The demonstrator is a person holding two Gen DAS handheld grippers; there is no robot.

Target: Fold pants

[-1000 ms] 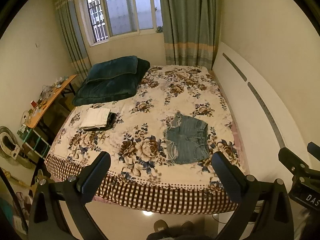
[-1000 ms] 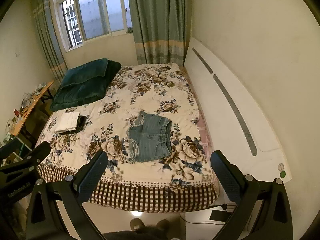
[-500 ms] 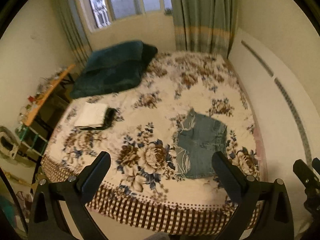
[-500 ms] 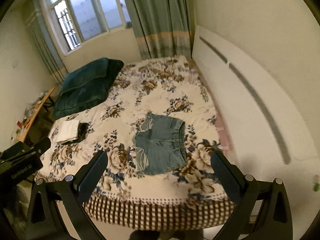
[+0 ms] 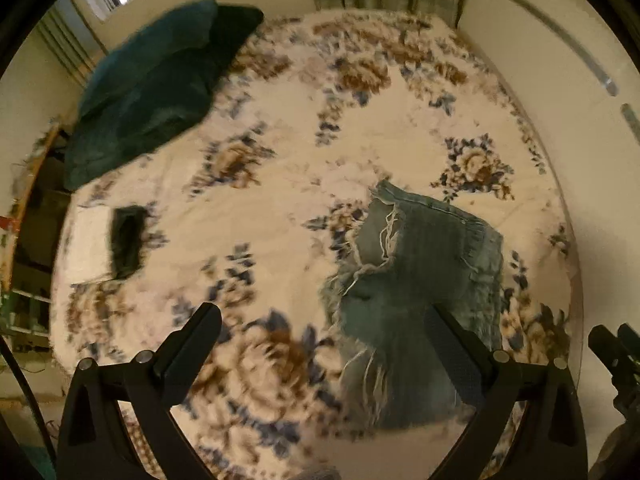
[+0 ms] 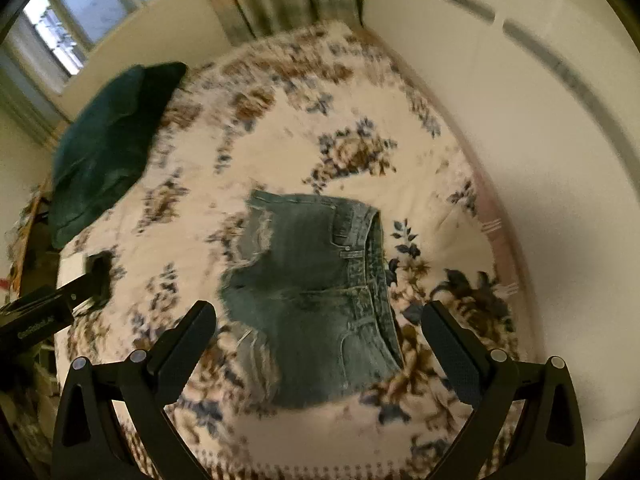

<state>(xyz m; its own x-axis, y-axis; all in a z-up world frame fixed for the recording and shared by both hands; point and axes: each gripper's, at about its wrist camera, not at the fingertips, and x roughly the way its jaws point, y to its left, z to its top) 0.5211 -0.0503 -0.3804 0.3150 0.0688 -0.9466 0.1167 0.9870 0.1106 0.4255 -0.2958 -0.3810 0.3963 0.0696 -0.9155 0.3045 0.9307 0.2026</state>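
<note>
A pair of frayed blue denim shorts (image 5: 416, 280) lies flat on the floral bedspread (image 5: 280, 128) near the bed's front right, waistband to the right and frayed hems to the left; it also shows in the right wrist view (image 6: 316, 292). My left gripper (image 5: 326, 344) is open and empty, hovering above the shorts' frayed hem side. My right gripper (image 6: 318, 340) is open and empty, hovering above the shorts' near end. Both views are motion-blurred.
A dark green folded quilt (image 5: 152, 84) lies at the bed's far left. A white and black folded bundle (image 5: 104, 240) lies at the left edge. A white headboard panel (image 6: 540, 160) runs along the right. The other gripper (image 6: 36, 312) shows at the left.
Both grippers have moved forward and down toward the bed; the shorts now fill much more of each view. Jaws stay open.
</note>
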